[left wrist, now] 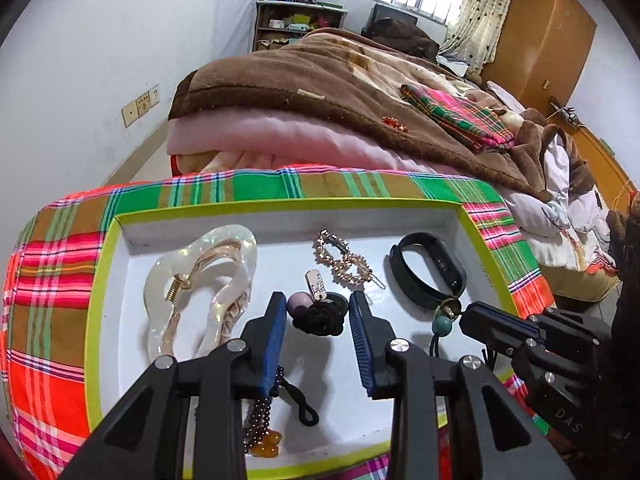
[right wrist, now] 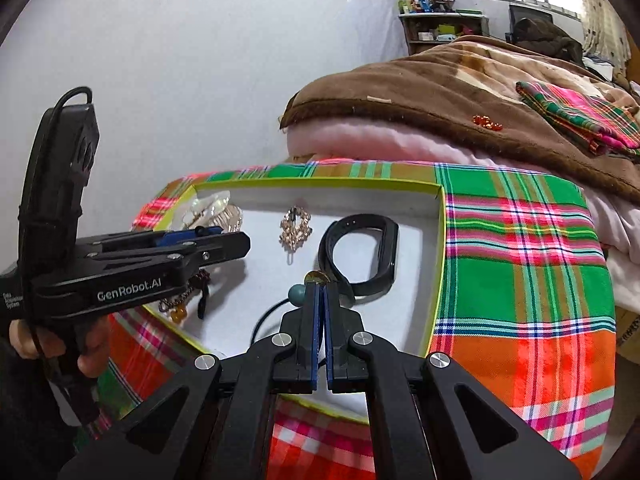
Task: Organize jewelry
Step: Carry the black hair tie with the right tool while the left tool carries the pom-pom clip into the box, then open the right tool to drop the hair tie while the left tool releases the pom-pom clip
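Observation:
A white tray with a lime rim (left wrist: 280,205) (right wrist: 320,181) lies on a plaid cloth. In it are a clear hair claw (left wrist: 200,280), a gold hair clip (left wrist: 342,262) (right wrist: 295,227), a black wristband (left wrist: 430,270) (right wrist: 360,256), a black hair tie with a purple bead (left wrist: 318,316) and a dark beaded bracelet (left wrist: 260,416). My left gripper (left wrist: 316,297) (right wrist: 240,243) hovers open over the black hair tie, with nothing between its pads. My right gripper (right wrist: 322,286) (left wrist: 466,316) is shut on a black cord with a teal bead (right wrist: 298,294) (left wrist: 442,324) and a gold bell, low over the tray by the wristband.
The plaid cloth (right wrist: 520,260) covers the surface under the tray. Behind it is a bed with a brown blanket (left wrist: 320,80), a folded plaid cloth (left wrist: 460,116) and a small orange trinket (left wrist: 394,123). A hand (right wrist: 90,360) holds the left gripper's handle.

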Motion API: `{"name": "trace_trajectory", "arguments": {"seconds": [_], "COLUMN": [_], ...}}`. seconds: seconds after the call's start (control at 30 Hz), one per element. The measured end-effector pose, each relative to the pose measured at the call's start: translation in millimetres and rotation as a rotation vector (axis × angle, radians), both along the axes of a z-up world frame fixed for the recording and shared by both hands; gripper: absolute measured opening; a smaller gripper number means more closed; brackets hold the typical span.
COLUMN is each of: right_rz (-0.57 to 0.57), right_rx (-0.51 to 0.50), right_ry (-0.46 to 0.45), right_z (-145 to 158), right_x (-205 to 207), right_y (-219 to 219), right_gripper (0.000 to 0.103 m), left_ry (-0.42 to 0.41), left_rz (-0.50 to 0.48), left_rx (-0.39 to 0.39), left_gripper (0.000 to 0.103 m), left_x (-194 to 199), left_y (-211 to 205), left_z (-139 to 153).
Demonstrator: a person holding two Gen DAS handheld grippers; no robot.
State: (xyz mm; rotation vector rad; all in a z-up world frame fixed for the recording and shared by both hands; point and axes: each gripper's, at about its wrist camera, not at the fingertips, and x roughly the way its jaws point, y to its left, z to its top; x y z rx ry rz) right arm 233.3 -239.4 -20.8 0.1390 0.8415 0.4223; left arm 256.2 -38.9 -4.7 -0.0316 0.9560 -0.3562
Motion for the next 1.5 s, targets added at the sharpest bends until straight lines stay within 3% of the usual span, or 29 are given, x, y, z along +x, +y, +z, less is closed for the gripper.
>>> {"name": "trace_trajectory", "arguments": {"seconds": [1.07, 1.5], "right_rz": [-0.008, -0.018], "right_rx": [-0.106, -0.095], "right_ry": [-0.017, -0.02], "right_z": [-11, -9], "right_x": [2, 1], "right_y": [2, 3], "right_gripper": [0.002, 0.012], "left_ry": [0.018, 0.023], "left_rz": [0.009, 0.024], "left_rx": [0.025, 0.025], "left_gripper": [0.034, 0.041], "left_x": [5, 2], "left_y": [-7, -6], "left_z": [-13, -11]}}
